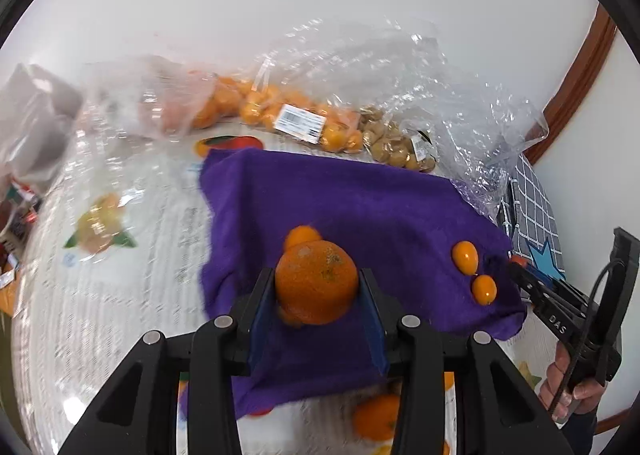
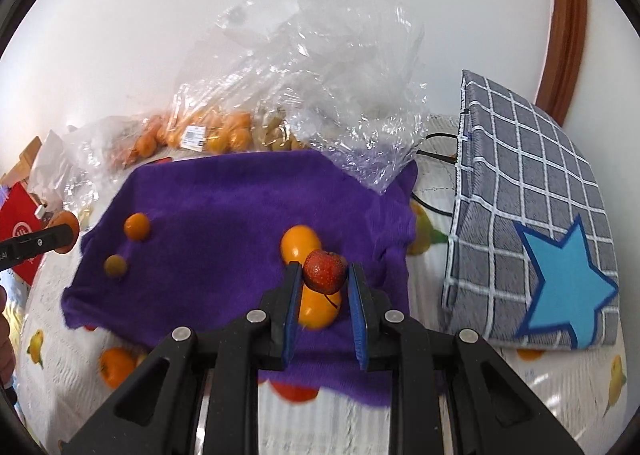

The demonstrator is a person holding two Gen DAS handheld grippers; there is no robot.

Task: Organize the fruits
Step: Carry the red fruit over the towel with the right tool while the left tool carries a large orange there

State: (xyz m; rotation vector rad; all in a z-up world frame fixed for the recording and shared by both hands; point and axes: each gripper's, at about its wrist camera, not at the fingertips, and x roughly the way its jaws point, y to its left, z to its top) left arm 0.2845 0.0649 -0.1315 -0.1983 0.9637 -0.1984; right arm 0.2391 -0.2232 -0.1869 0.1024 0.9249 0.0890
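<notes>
Your left fingers (image 1: 318, 287) are clamped on a mandarin orange (image 1: 316, 282), pads pressed to both its sides, holding it above the purple cloth (image 1: 360, 207). Your right fingers (image 2: 323, 273) pinch a small red fruit (image 2: 325, 271) with a thin stem, also held over the cloth.

Around you, largest first: the table (image 1: 100, 315) wears a fruit-printed cover under clear plastic. The purple cloth lies spread across its middle. To the right stands a grey checked bag (image 2: 528, 183) with a blue star, just off the cloth's edge. Crumpled clear plastic bags (image 2: 320, 67) pile up along the wall behind the cloth, one corner lapping onto it. Beside them lie a labelled bag of small oranges (image 1: 280, 111) and a packet of brownish round fruits (image 1: 396, 145).

On the cloth itself, two kumquats (image 2: 302, 245) sit directly beneath and just beyond your right fingers. One small orange fruit (image 2: 137, 226) and a duller, smaller one (image 2: 116, 266) lie near the cloth's left edge. In the left view, another small orange fruit (image 1: 302, 235) peeks out just behind the held mandarin.
</notes>
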